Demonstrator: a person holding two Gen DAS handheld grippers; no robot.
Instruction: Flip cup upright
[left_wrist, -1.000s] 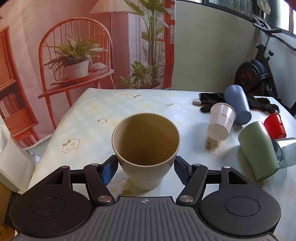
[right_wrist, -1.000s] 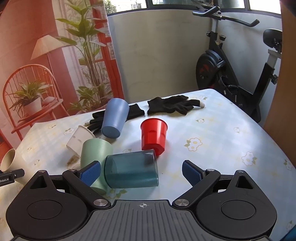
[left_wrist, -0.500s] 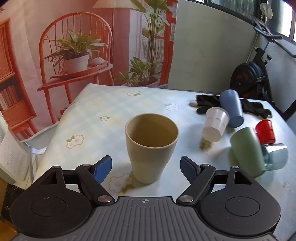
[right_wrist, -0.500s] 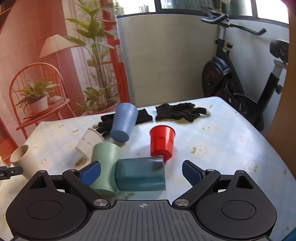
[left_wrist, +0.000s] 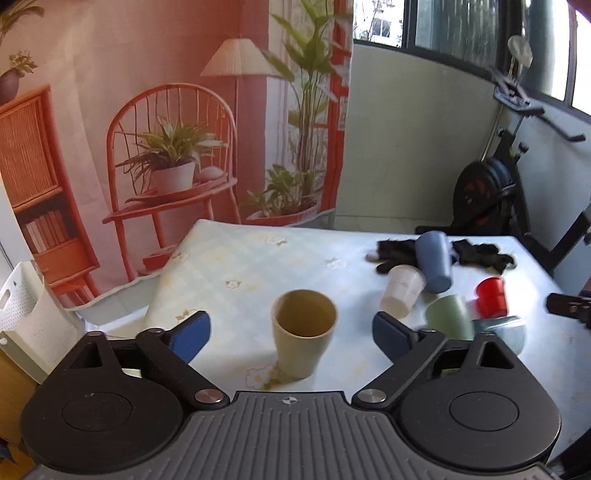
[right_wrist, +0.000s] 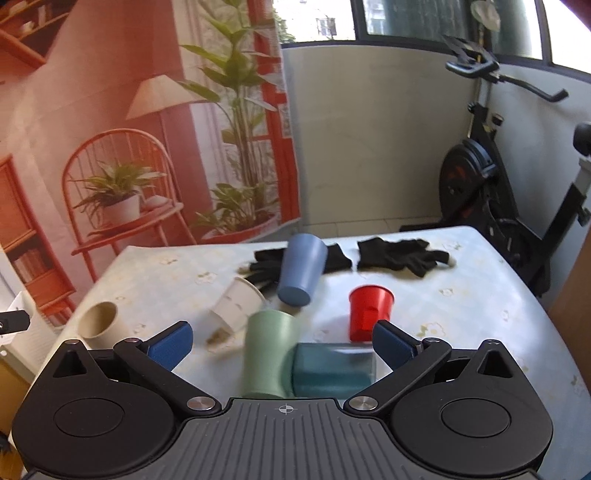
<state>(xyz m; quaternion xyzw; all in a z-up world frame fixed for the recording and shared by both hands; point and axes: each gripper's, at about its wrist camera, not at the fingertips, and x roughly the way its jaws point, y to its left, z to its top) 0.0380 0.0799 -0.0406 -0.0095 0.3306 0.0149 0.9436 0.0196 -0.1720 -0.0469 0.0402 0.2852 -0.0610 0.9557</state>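
A beige cup (left_wrist: 303, 332) stands upright on the flowered table, mouth up; it also shows at the far left of the right wrist view (right_wrist: 99, 325). My left gripper (left_wrist: 291, 336) is open and empty, drawn back with the cup standing apart between its fingers. My right gripper (right_wrist: 282, 345) is open and empty above a teal cup (right_wrist: 332, 369) lying on its side and a green cup (right_wrist: 267, 354) standing upside down. A white cup (right_wrist: 238, 302) and a blue cup (right_wrist: 301, 269) lie tipped over. A red cup (right_wrist: 367, 310) stands upside down.
Black gloves (right_wrist: 400, 254) lie at the table's far side. An exercise bike (right_wrist: 491, 192) stands at the right beyond the table. A white basket (left_wrist: 29, 317) sits off the table's left edge. A printed backdrop hangs behind.
My left gripper has opened wider and pulled back and up from the beige cup, which stays upright. My right gripper has risen and drawn back from the teal cup.
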